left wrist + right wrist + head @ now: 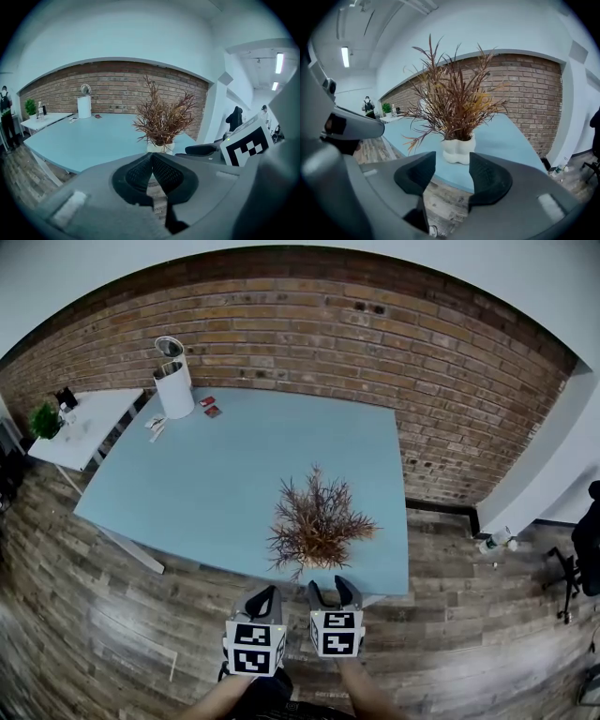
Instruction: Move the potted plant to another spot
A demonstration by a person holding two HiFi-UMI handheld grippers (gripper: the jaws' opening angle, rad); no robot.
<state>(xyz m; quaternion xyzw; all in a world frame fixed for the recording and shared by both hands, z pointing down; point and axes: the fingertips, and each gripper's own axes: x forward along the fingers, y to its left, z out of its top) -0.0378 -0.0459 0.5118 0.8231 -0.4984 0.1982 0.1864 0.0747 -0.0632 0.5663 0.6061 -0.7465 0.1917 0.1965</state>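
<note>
Left tongs [264,592] pinched, right tongs [334,589] agape; both tilted toward potted plant [317,521]

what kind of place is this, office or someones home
Most likely an office or studio workspace, not a home: a big blue table stands before a bare brick wall, with a white side desk, a wheeled office chair at the right edge, and ceiling strip lights.

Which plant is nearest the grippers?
The reddish-brown plant in the white pot, on the blue table; the green plant sits far off on a white table.
</note>
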